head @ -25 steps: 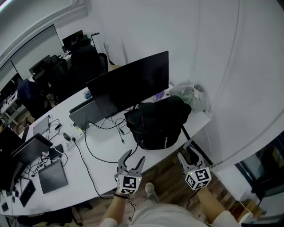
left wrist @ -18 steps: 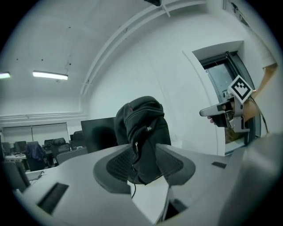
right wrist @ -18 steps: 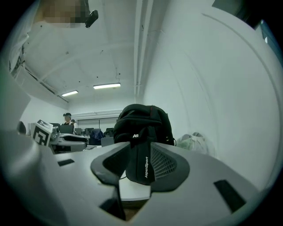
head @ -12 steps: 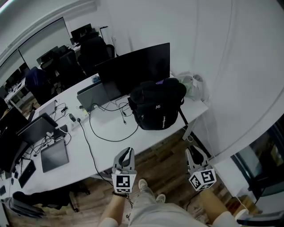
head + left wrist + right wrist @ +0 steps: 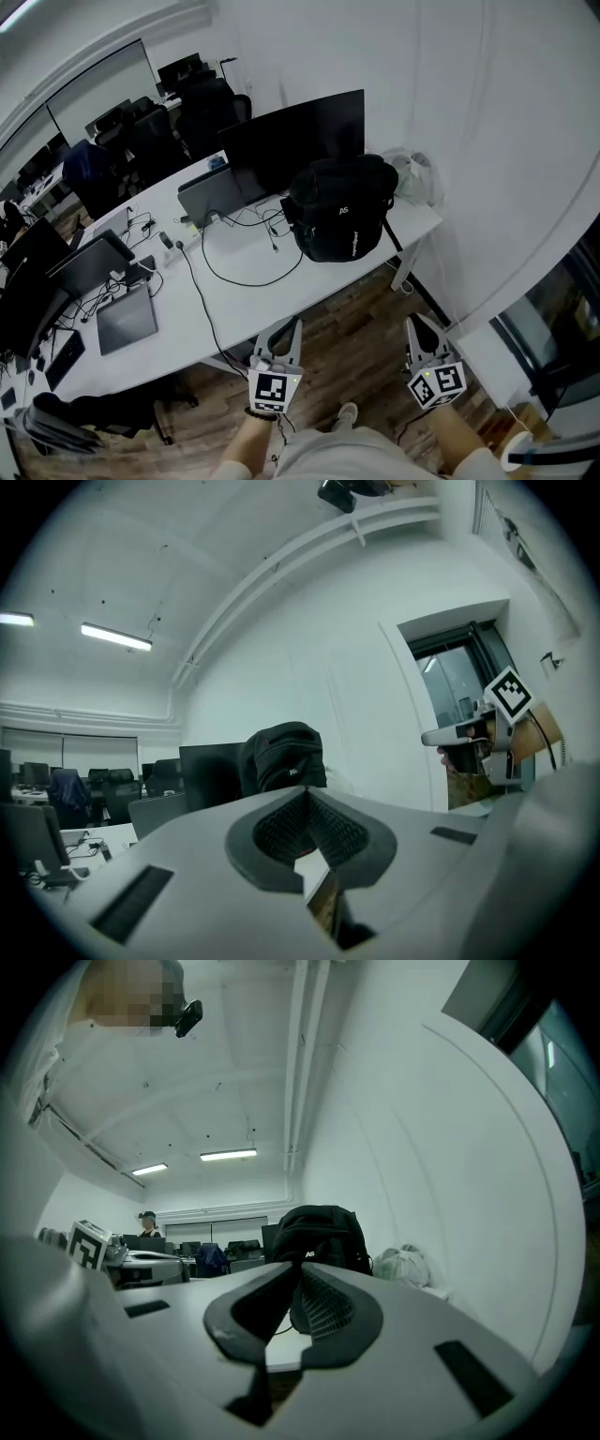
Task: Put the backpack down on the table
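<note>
Backpack (image 5: 339,217): upright on table (image 5: 244,300), well ahead of my fingers (image 5: 293,334).
Left gripper (image 5: 284,328): together, empty.
Right gripper (image 5: 419,330): just been closing, tips meeting, empty.
Nearer: I judge neither.

Backpack (image 5: 330,199): small white logo (image 5: 344,211) reads "AS", also legible in the right gripper view (image 5: 307,1254). White vertical print (image 5: 355,246) lower on it is too small to read. Cubes on left gripper (image 5: 291,324) and right gripper (image 5: 415,324): square coded markers, no text.
</note>
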